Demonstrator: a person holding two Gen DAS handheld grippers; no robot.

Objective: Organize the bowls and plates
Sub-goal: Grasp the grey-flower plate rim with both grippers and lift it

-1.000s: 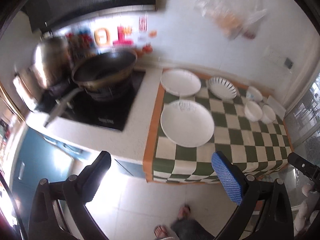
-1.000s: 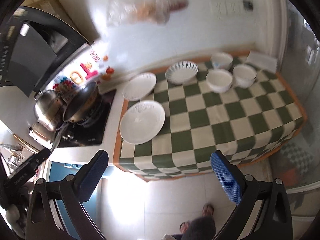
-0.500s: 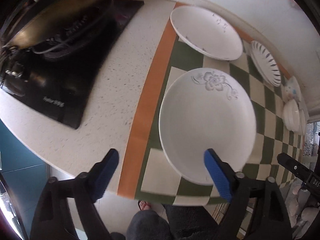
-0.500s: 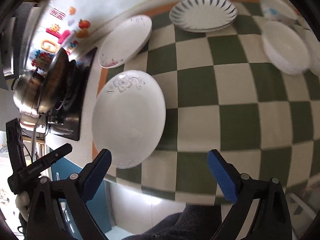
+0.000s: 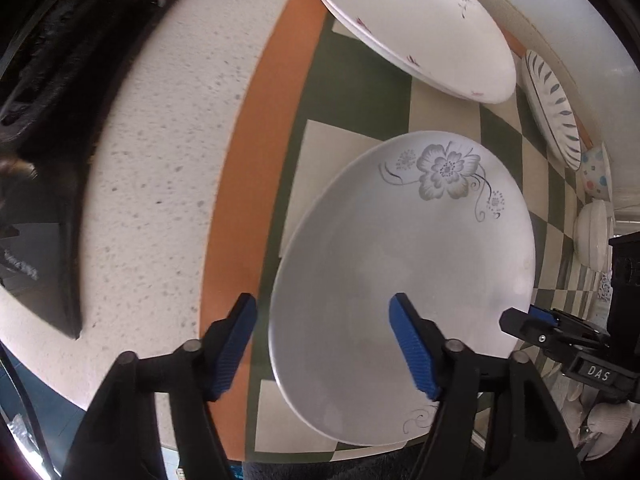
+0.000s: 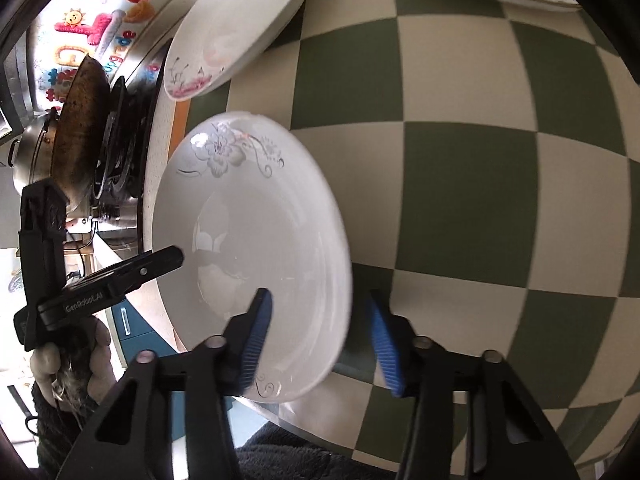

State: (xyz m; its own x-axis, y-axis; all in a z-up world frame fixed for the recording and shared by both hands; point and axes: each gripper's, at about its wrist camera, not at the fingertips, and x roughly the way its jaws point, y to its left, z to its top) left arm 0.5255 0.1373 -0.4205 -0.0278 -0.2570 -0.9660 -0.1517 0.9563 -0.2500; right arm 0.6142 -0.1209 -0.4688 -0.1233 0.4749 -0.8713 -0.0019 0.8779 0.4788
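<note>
On the checkered desk [image 6: 460, 184], the flowered plate [image 5: 400, 280] is sitting between both half-open, just-closing jaws — left hand-held gripper [image 5: 322, 346] straddling its left rim, right hand-held gripper [image 6: 320, 338] its right rim — neither pressing yet.

Beyond the crockery, we've got kitchen clutter.
We spot a checked cloth [image 6: 460, 184], speckled counter [image 5: 160, 152], dark wok [image 6: 78, 128] and colourful wall stickers [image 6: 92, 32].

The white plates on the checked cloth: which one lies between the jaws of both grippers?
The large plate with the grey flower, nearest the counter's front edge. The plate with pink sprigs and the blue-striped plate lie farther back.
</note>
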